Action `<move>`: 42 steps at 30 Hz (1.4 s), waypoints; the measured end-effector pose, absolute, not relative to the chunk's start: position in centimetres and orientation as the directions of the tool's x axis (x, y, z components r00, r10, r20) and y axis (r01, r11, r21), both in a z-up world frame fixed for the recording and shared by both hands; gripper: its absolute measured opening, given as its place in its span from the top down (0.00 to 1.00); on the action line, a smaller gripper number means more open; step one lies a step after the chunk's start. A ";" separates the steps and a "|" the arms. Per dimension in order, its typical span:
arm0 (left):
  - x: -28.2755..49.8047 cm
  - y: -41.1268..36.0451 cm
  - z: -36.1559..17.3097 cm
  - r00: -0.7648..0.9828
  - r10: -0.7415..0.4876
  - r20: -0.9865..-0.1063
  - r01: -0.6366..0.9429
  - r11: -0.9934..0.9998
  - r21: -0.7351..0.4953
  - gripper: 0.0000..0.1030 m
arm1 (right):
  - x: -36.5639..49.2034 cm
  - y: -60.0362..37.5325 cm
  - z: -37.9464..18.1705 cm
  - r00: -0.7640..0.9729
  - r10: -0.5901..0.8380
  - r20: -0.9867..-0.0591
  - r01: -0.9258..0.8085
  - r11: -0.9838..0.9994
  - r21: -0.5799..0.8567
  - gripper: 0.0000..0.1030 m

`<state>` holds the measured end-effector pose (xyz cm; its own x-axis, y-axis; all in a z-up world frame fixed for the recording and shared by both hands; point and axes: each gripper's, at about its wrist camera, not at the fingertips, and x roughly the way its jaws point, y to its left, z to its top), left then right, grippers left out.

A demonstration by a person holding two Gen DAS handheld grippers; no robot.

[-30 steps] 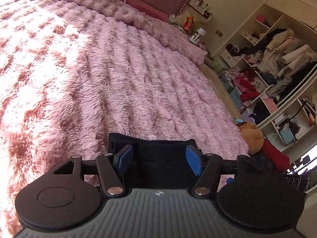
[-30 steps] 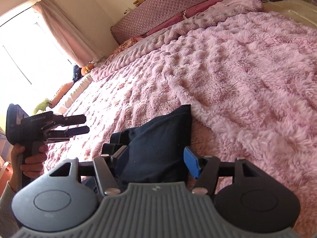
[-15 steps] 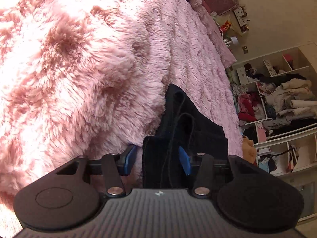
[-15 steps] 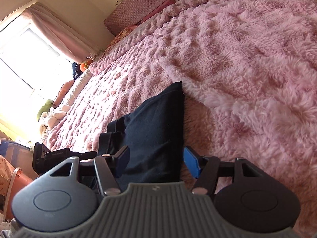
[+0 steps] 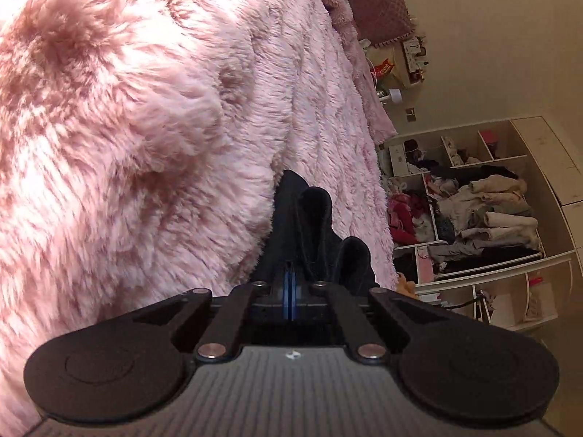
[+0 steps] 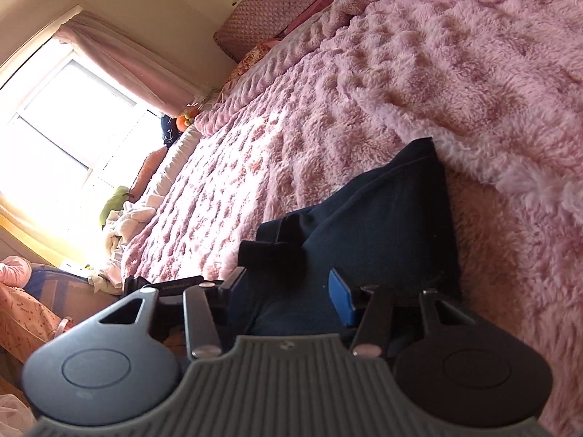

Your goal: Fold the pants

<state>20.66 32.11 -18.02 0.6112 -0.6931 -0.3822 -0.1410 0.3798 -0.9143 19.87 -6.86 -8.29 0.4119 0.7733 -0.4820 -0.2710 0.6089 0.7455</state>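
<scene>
Pinching: left gripper (image 5: 290,284) has its blue pads (image 5: 286,296) pressed together, only a thin dark line between them; a fold of the dark pants (image 5: 313,225) appears caught right at the tips, though the fabric hides the exact contact; from the left wrist view the pants rise ahead of the fingers as two or three rounded dark folds, lying against the fluffy pink blanket (image 5: 153,138); blanket fills the left and top of that view, bunched into a big hump on the left; off the bed's far side, open white shelves (image 5: 484,218) crammed with heaped clothes; a small cluttered nightstand (image 5: 397,69) sits further back by the wall.

Right gripper (image 6: 288,287) is spread; one blue pad (image 6: 340,300) shows on the right, the left finger is a dark edge half buried in cloth; pants (image 6: 382,218) lie between and under the fingers, navy in this view, a thick folded bundle on the pink blanket (image 6: 419,73); upper corner of the bundle points up-right, a rolled cuff or band sticks out on the left near the left finger; cannot tell whether either finger touches the cloth.

Background in the right wrist view: bright window (image 6: 47,138) with a pink curtain (image 6: 120,62) on the left; quilted pink headboard (image 6: 277,3) at the top; small pile of light laundry (image 6: 124,225) at the bed's edge near the window.
</scene>
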 end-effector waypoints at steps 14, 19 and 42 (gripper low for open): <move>21.0 30.4 -21.5 0.624 -0.724 -0.293 -0.162 0.248 -0.955 0.90 | 20.6 1.5 -9.8 0.367 0.731 -0.575 -0.218 0.669 0.711 0.47; 20.6 31.7 -19.7 0.614 -0.724 -0.315 -0.174 0.265 -0.948 0.75 | 20.1 1.9 -10.5 0.331 0.743 -0.581 -0.230 0.661 0.714 0.45; 14.0 23.9 -8.6 0.754 -0.319 -0.574 -0.159 0.760 -0.630 0.54 | 20.7 -4.8 -4.6 0.664 0.506 -0.551 -0.257 0.846 0.466 0.61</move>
